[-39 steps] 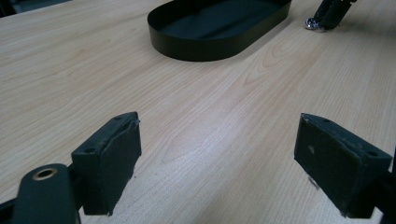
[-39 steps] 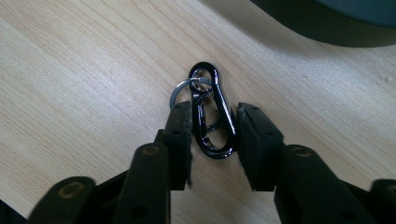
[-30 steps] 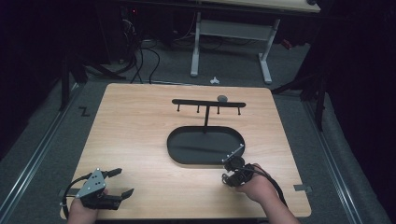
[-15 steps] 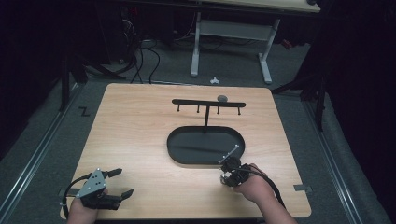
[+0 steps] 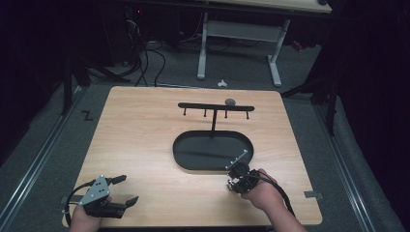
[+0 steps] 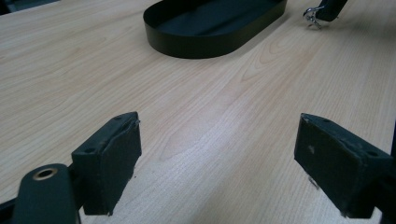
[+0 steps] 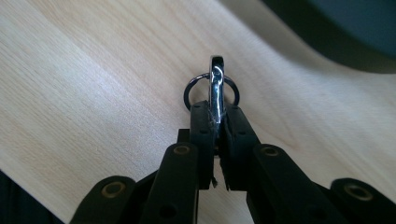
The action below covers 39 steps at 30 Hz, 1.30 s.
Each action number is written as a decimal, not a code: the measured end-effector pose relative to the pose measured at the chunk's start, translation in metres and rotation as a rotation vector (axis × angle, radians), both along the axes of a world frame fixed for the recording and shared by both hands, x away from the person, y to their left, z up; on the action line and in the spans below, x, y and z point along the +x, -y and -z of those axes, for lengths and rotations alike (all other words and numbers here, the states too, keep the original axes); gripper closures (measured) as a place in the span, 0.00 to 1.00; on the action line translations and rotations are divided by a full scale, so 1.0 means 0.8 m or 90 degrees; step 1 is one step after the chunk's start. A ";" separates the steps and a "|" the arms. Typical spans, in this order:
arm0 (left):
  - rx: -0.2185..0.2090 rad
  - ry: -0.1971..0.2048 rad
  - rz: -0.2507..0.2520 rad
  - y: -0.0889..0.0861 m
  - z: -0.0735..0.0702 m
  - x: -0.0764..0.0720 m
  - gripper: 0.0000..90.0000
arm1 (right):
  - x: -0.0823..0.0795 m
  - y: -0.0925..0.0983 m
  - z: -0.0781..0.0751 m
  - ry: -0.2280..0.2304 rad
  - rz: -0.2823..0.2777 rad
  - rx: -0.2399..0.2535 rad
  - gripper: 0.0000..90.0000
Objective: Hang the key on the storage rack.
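At the front right of the table (image 5: 145, 130), my right gripper (image 5: 232, 183) is shut on a small silver clasp with a dark ring (image 7: 214, 84), held just above the wood. The clasp (image 6: 312, 13) pokes out past the closed tips of the right gripper (image 7: 215, 119). A black oval tray (image 5: 183, 162) lies just beyond it, mid-table. Behind the tray stands a black rack with several hooks (image 5: 215, 106). At the front left corner, my left gripper (image 5: 126, 189) is open with nothing in it, and its pads (image 6: 109, 158) are spread wide over bare wood.
A small grey round object (image 5: 230, 102) sits at the back of the table by the rack. The tray's wall (image 6: 196, 46) stands ahead of the left gripper. The floor beyond the table's far edge holds a desk frame (image 5: 241, 34) and cables.
The right hand with the clasp has shifted slightly near the tray's front right rim. The left gripper has stayed where it was.
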State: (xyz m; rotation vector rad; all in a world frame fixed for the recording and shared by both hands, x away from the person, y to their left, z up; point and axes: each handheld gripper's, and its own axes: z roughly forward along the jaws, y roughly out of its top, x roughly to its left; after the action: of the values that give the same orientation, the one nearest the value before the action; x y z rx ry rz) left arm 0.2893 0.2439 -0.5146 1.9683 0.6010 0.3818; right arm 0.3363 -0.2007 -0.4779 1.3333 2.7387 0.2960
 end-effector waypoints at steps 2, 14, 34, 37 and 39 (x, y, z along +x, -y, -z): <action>0.002 0.001 0.001 0.000 0.000 -0.001 0.17 | 0.000 0.004 -0.010 0.008 0.004 0.009 0.94; -0.001 0.001 -0.001 0.001 0.000 0.000 0.17 | 0.003 0.014 -0.054 0.049 0.038 0.041 0.94; -0.011 0.011 -0.040 0.005 0.001 0.013 0.17 | 0.012 0.041 -0.066 0.052 0.070 0.056 0.94; -0.009 0.011 -0.037 0.005 0.001 0.011 0.17 | 0.009 0.045 -0.067 0.057 0.076 0.060 0.94; -0.007 0.010 -0.033 0.005 0.000 0.010 0.17 | 0.007 0.047 -0.067 0.057 0.080 0.059 0.94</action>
State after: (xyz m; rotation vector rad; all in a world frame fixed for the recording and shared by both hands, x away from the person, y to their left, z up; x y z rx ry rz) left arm 0.2976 0.2401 -0.5149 1.9397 0.6439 0.4254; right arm 0.3422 -0.2379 -0.4245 1.4686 2.5850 0.4655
